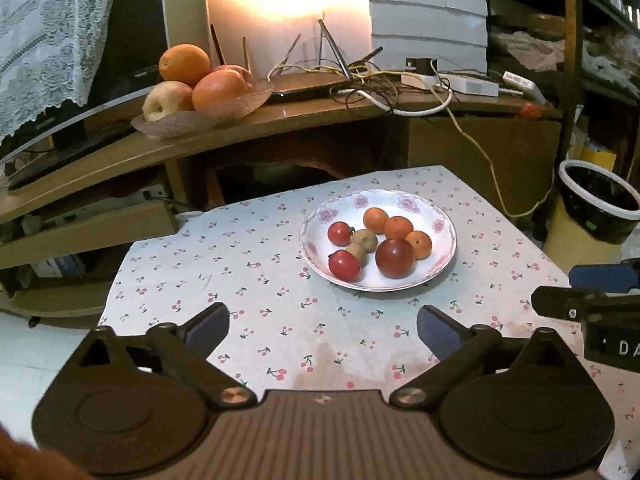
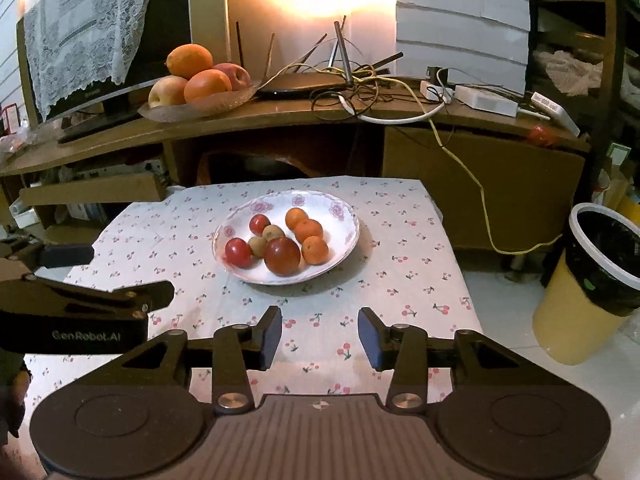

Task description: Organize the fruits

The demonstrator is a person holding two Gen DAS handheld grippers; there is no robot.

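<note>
A white floral plate (image 1: 442,258) (image 2: 344,236) sits on the cherry-print tablecloth (image 1: 240,264) (image 2: 400,264). It holds three small oranges (image 1: 398,227) (image 2: 308,230), three red fruits, the largest (image 1: 395,257) (image 2: 282,256) at the front, and two brown kiwis (image 1: 365,237) (image 2: 273,233). My left gripper (image 1: 323,330) hovers over the cloth short of the plate, jaws wide open and empty. My right gripper (image 2: 319,336) is also short of the plate, jaws partly open with nothing between them. Each gripper shows at the edge of the other's view.
A glass leaf dish (image 1: 192,118) (image 2: 200,108) with large oranges and apples rests on the wooden shelf behind, beside tangled cables (image 1: 372,84) (image 2: 360,80) and a monitor. A yellow bin (image 1: 596,212) (image 2: 588,280) with a black liner stands on the floor at right.
</note>
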